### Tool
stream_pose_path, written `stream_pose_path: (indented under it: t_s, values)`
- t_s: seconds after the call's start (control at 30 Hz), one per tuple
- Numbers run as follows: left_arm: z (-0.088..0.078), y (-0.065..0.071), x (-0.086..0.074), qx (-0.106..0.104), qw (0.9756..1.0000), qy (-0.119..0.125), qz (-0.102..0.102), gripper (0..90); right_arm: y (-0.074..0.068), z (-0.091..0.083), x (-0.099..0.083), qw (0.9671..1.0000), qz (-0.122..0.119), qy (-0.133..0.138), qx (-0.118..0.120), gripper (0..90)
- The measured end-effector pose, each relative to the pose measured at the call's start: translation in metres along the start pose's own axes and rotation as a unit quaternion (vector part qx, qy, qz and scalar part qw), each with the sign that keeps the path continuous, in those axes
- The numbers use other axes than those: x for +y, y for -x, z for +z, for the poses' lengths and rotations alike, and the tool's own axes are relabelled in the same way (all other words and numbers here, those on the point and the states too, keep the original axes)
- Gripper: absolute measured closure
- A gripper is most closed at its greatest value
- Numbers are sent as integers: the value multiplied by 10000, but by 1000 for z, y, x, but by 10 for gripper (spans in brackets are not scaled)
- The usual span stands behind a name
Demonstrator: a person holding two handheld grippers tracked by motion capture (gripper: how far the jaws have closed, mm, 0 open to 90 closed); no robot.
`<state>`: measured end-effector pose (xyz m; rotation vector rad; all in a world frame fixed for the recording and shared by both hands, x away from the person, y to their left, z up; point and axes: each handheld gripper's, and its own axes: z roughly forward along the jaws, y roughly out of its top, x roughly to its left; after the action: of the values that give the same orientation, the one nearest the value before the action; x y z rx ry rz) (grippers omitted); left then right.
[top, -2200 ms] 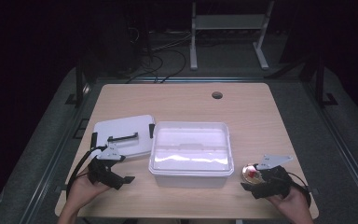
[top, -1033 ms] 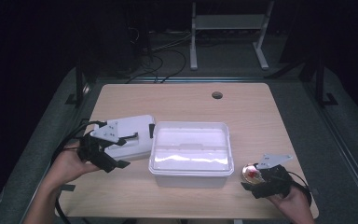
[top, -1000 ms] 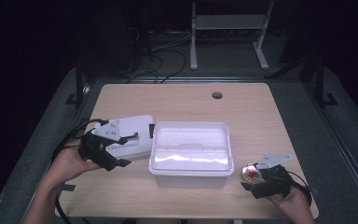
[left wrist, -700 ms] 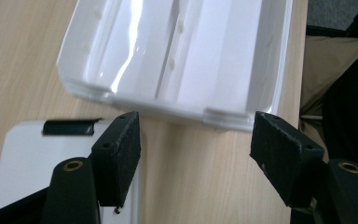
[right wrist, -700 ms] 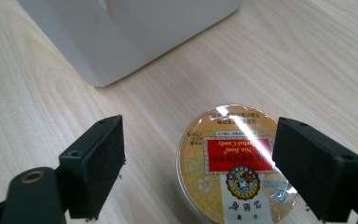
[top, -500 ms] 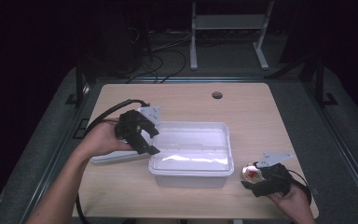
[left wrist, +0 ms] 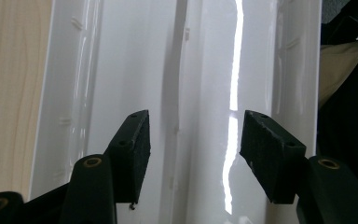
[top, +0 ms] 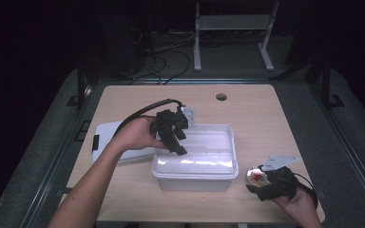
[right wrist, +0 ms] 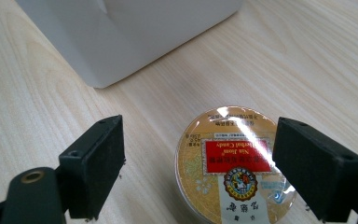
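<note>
The round gold-and-red lidded candy tin sits on the wooden tabletop, between the right tongs' spread jaws, at four o'clock from the white plastic tub. The left tongs, empty and just narrowing, hang over that tub.

A rectangular light wooden table with a round cable hole near its far edge is set on a dark grey carpeted floor. The room beyond is kept almost black. A pale metal stand with two legs is seen behind the far edge, and black cables are strewn on the floor beside it.
</note>
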<state>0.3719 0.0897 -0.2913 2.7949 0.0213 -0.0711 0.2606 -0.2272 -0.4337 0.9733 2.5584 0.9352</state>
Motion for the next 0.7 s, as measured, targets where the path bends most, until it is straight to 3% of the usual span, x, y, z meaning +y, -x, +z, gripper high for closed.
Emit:
stream_pose_path:
  t_s: [0.13, 0.47, 0.7]
  values:
    - [10, -4, 11, -85, 9997, -201, 48, 455, 0, 0, 0, 10000, -13, -7, 0, 162]
    - [29, -13, 24, -238, 9990, -383, -13, 564, -1, -2, -1, 10000, -7, 1, -11, 162]
    - [38, -16, 28, -341, 9979, -549, 61, 737, -1, -3, 0, 10000, -39, 23, -50, 162]
